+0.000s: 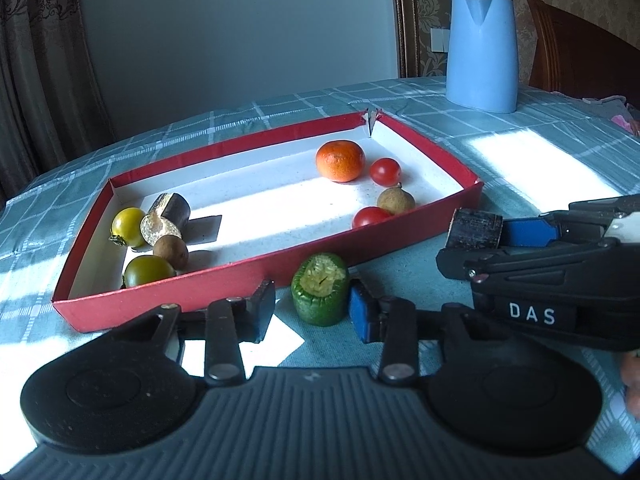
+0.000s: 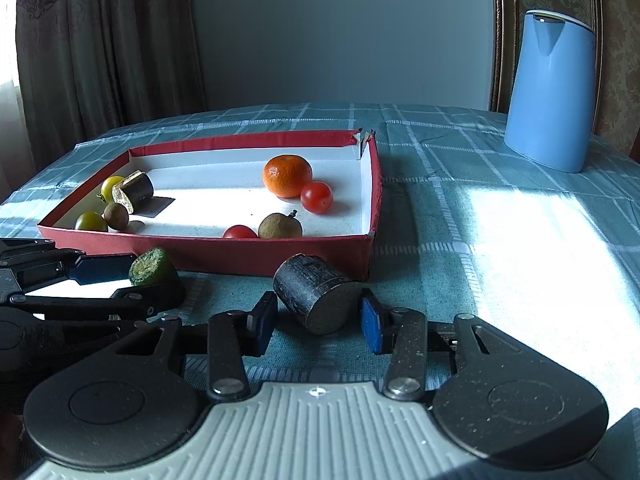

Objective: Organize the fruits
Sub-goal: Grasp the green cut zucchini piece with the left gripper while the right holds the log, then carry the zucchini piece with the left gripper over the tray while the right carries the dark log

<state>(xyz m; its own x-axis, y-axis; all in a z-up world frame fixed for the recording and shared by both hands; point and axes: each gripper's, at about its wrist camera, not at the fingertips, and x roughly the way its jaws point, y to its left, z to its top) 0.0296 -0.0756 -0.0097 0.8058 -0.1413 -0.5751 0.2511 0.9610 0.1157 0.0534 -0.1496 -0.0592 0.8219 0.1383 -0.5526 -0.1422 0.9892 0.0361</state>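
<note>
Both grippers, left [image 1: 312, 312] and right [image 2: 318, 322], stand spread, apparently untouching; centre green stub [image 1: 320, 289] and dark stub [image 2: 316, 298] before closing.

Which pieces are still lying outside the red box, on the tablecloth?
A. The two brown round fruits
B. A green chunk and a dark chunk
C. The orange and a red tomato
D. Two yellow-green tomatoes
B: the green chunk and the dark chunk lie on the tablecloth in front of the red box, each between open gripper fingers.
</note>
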